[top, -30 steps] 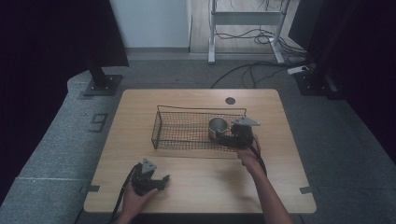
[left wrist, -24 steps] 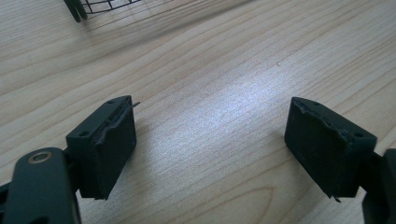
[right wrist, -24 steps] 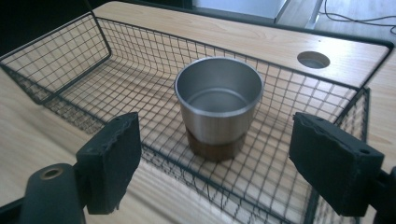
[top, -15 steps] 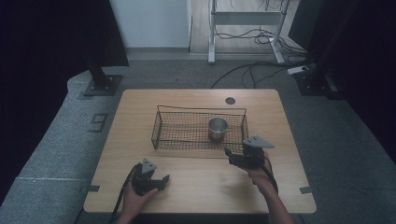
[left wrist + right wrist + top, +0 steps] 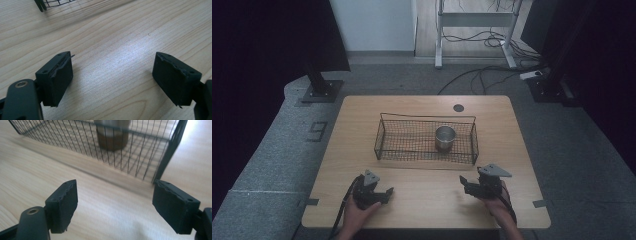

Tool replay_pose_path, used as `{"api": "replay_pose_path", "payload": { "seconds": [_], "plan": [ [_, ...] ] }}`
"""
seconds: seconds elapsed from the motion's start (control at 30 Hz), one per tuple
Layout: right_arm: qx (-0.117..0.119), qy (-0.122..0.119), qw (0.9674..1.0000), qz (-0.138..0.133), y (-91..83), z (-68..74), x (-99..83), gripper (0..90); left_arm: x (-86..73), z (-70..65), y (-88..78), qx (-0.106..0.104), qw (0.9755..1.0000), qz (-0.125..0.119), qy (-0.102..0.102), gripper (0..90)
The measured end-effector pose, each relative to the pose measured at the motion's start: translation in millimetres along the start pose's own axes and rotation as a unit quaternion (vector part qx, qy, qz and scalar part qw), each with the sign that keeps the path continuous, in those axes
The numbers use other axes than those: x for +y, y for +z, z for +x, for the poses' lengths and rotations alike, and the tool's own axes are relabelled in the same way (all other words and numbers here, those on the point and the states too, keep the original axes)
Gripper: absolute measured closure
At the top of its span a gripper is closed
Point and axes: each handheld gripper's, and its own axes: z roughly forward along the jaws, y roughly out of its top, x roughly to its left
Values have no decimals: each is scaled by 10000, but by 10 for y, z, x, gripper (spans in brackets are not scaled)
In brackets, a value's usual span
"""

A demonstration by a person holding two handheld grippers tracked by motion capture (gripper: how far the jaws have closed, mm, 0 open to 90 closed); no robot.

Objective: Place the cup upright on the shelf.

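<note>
A small metal cup (image 5: 445,137) stands upright inside the black wire basket (image 5: 384,139) at the middle of the table. My right gripper (image 5: 465,186) rests low over the table near the front edge, in front of the basket's right end, open with nothing between its jaws. The right gripper view looks through the mesh (image 5: 140,152) at the cup (image 5: 112,137). My left gripper (image 5: 384,194) sits at the front left, open and empty, with bare wood between its pads (image 5: 58,77). A corner of the basket (image 5: 47,3) shows at the top of the left gripper view.
The wooden table (image 5: 362,115) has a round cable hole (image 5: 458,107) behind the basket. Grey floor surrounds it, with a black stand base (image 5: 319,90) at the back left and cables (image 5: 492,70) and a metal frame at the back.
My right gripper left the cup in the basket and drew back toward the front edge, now open and empty. The left gripper stayed in place.
</note>
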Motion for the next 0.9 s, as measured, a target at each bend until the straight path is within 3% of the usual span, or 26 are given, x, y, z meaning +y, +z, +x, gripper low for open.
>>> {"api": "replay_pose_path", "payload": {
  "seconds": [0.23,0.9],
  "plan": [
    [42,1,9996,285,61,0,-180,205,0,0,0,0,10000,1,2,167],
    [-97,109,9992,384,99,-54,-247,200,0,0,0,0,10000,1,4,167]
  ]
}}
